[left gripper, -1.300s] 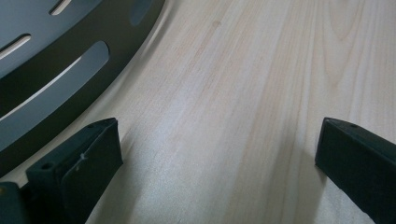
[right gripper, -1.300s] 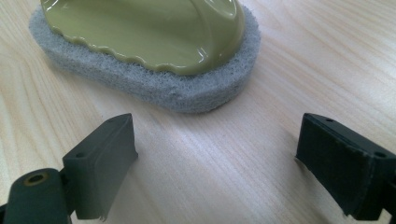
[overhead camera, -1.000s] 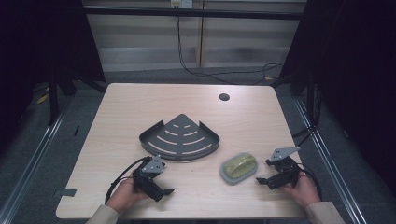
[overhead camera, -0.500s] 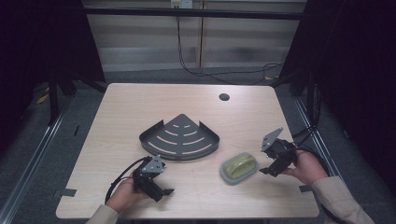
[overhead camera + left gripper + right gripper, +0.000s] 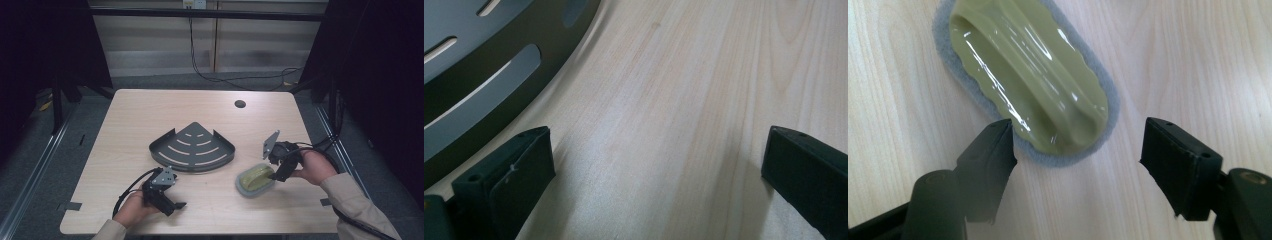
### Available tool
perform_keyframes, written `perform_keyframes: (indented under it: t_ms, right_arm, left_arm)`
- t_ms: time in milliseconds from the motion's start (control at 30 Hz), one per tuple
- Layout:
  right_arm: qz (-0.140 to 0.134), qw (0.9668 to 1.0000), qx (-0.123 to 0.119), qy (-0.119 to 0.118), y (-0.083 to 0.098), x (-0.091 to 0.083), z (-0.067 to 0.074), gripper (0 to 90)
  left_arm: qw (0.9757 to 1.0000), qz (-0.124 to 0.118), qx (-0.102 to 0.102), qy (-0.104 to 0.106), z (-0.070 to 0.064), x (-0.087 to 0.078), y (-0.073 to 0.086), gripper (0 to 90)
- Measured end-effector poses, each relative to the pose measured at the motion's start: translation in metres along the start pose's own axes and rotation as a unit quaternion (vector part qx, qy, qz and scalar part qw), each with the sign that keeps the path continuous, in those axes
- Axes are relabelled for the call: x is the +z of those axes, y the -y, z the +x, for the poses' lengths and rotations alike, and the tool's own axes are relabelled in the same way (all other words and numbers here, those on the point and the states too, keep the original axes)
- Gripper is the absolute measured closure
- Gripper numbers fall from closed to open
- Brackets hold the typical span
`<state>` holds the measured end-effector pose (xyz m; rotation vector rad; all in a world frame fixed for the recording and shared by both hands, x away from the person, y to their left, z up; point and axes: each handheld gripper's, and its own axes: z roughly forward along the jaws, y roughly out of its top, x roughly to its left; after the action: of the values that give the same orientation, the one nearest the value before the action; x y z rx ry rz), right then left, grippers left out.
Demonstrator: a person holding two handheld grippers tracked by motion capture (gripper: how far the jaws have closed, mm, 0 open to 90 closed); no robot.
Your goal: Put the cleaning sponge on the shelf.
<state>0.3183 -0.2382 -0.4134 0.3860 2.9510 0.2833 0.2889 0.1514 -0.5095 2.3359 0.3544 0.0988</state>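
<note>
An oval scrubber (image 5: 255,179) with an olive-green plastic grip on a grey pad (image 5: 1028,70) lies flat on the table at front right. My right gripper (image 5: 277,172) hovers over its right end, tilted down toward it. In the right gripper view the jaws (image 5: 1078,145) stand apart around the scrubber's near end without touching it; they have just been closing. My left gripper (image 5: 175,206) rests near the front left of the table, open (image 5: 656,155), with bare wood between its fingers.
A dark grey quarter-round slotted shelf (image 5: 192,147) lies in the middle of the table, its curved rim (image 5: 484,75) just left of my left gripper. A round cable hole (image 5: 240,104) sits at the back right. Cables trail from both grippers.
The right hand has lifted off the table's front right and moved left, bringing its gripper over the scrubber's end, with its jaws narrower. The left gripper has stayed put.
</note>
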Motion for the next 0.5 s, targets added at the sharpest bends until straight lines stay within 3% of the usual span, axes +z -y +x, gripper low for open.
perform_keyframes:
  t_ms: [300,500]
  right_arm:
    - [0.015,0.9989,-0.042,-0.013,-0.019,0.015,0.005,32.3]
    - [0.016,0.9983,-0.053,-0.018,-0.029,0.017,0.007,40.7]
  left_arm:
    - [1.0,0.0,0.0,0.0,0.0,0.0,0.0,0.0]
    - [1.0,0.002,-0.001,0.0,0.0,0.0,0.0,0.0]
